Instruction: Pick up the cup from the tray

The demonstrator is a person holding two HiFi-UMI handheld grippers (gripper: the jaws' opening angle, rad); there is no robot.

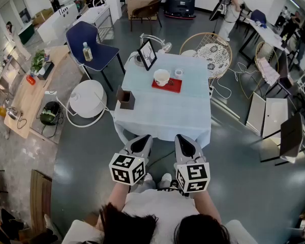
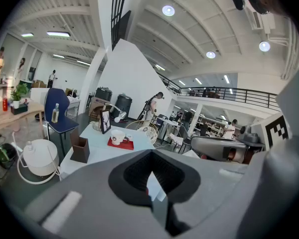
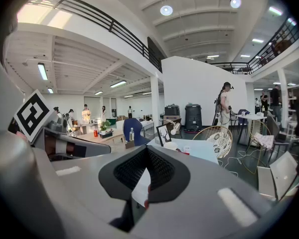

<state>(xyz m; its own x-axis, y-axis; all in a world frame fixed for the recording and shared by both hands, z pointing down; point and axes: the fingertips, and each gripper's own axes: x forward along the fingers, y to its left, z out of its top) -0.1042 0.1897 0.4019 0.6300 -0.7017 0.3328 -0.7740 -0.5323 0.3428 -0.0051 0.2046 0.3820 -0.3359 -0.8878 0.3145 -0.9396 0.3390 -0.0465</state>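
Note:
A white cup [image 1: 161, 77] stands on a red tray [image 1: 171, 86] at the far side of a cloth-covered table [image 1: 162, 113], with a smaller white cup [image 1: 178, 73] beside it. Both grippers hang well short of the table's near edge. The left gripper [image 1: 142, 144] and the right gripper [image 1: 185, 146] are side by side, each shut with nothing between its jaws. The left gripper view shows the cup [image 2: 118, 137] and tray [image 2: 121, 144] far ahead past the left gripper [image 2: 152, 176]. Beyond the right gripper [image 3: 146, 179], the cup [image 3: 172, 145] appears small in the right gripper view.
A brown box [image 1: 126, 98] sits at the table's near left edge and a picture frame [image 1: 147, 54] at its far left. A blue chair [image 1: 91, 47] and a white round stool [image 1: 87, 99] stand left of the table, a wicker chair [image 1: 209, 51] behind it.

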